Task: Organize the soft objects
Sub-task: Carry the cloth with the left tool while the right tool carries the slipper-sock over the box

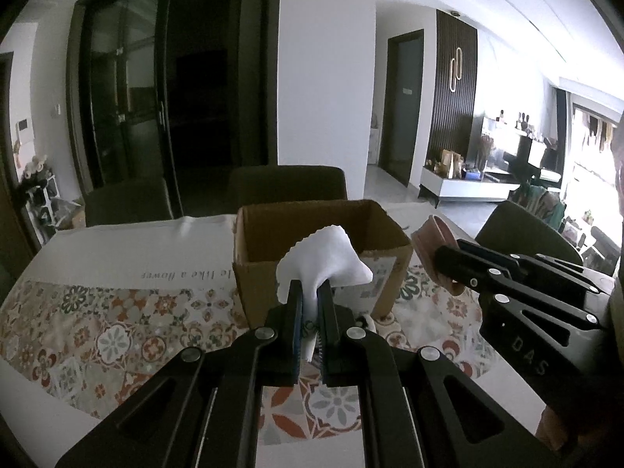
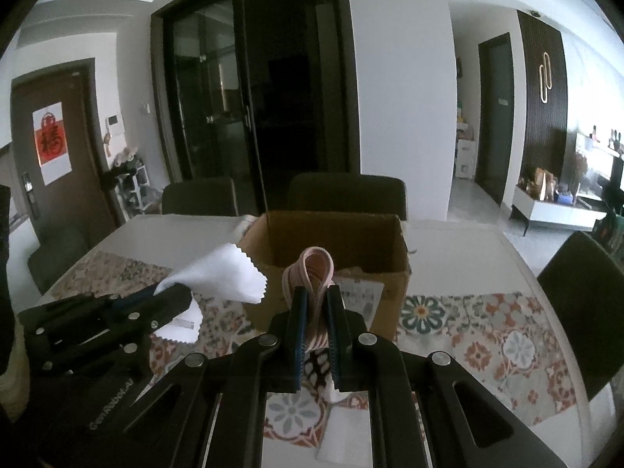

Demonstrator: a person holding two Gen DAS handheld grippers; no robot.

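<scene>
My left gripper [image 1: 310, 292] is shut on a white cloth with zigzag edges [image 1: 325, 257], held up just in front of an open cardboard box [image 1: 269, 234]. My right gripper [image 2: 315, 300] is shut on a folded pink band [image 2: 312, 269], also held just before the box [image 2: 390, 241]. In the left wrist view the right gripper [image 1: 448, 263] with the pink band [image 1: 431, 236] is to the right of the box. In the right wrist view the left gripper [image 2: 171, 296] with the white cloth [image 2: 230, 273] is to the left.
The box stands on a table with a patterned floral cloth [image 1: 117, 327]. Dark chairs [image 1: 286, 185] stand behind the table and another chair [image 2: 585, 292] at its right. A white pillar [image 1: 325, 78] and dark glass doors lie beyond.
</scene>
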